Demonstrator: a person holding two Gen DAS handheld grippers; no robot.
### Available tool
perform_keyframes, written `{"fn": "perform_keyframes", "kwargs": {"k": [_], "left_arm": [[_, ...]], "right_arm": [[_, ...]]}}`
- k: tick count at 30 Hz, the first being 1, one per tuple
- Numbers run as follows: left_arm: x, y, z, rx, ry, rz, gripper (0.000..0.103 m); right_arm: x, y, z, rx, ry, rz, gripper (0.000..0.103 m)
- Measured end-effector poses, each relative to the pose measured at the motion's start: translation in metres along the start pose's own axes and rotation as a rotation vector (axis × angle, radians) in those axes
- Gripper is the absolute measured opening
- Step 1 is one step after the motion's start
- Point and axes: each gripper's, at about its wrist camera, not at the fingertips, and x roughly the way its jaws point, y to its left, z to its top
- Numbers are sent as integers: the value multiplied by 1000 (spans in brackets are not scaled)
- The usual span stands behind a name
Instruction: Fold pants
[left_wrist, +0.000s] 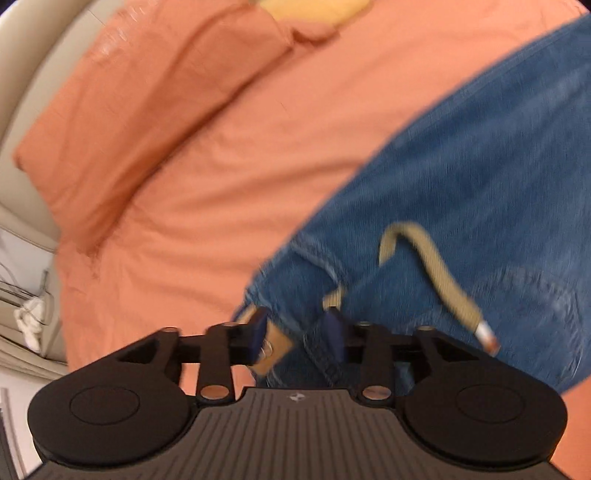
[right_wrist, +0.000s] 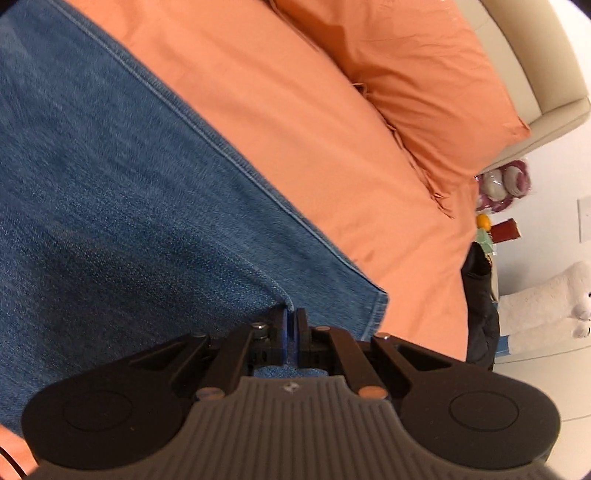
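Blue denim pants (left_wrist: 461, 192) lie on an orange bedsheet (left_wrist: 229, 177). In the left wrist view their waistband corner with a tan belt (left_wrist: 439, 273) sits between my left gripper's (left_wrist: 297, 338) fingers, which stand apart around the waistband; whether they pinch it is unclear through the blur. In the right wrist view a pant leg (right_wrist: 122, 184) runs across the sheet (right_wrist: 332, 166). My right gripper (right_wrist: 291, 330) is shut on a raised fold of denim near the leg's hem.
Orange pillows (left_wrist: 140, 110) (right_wrist: 424, 81) lie at the bed's head against a beige headboard (right_wrist: 535, 74). A yellow cushion (left_wrist: 314, 9) lies beyond. Right of the bed are a dark bag (right_wrist: 480, 314), small items (right_wrist: 498, 184) and a white plush toy (right_wrist: 546, 306).
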Motion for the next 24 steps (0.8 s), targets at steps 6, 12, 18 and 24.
{"fn": "perform_keyframes", "kwargs": {"k": [6, 12, 18, 24], "left_arm": [[21, 6, -16, 34, 30, -79, 83], [50, 2, -5, -31, 58, -147, 49], [22, -19, -11, -75, -23, 6, 11], [-44, -27, -31, -188, -165, 146, 11]], "right_arm": [[11, 12, 5, -40, 7, -8, 0], [6, 20, 3, -48, 15, -38, 0], [-15, 15, -6, -42, 14, -64, 0], [-49, 10, -24, -38, -11, -110, 0]]}}
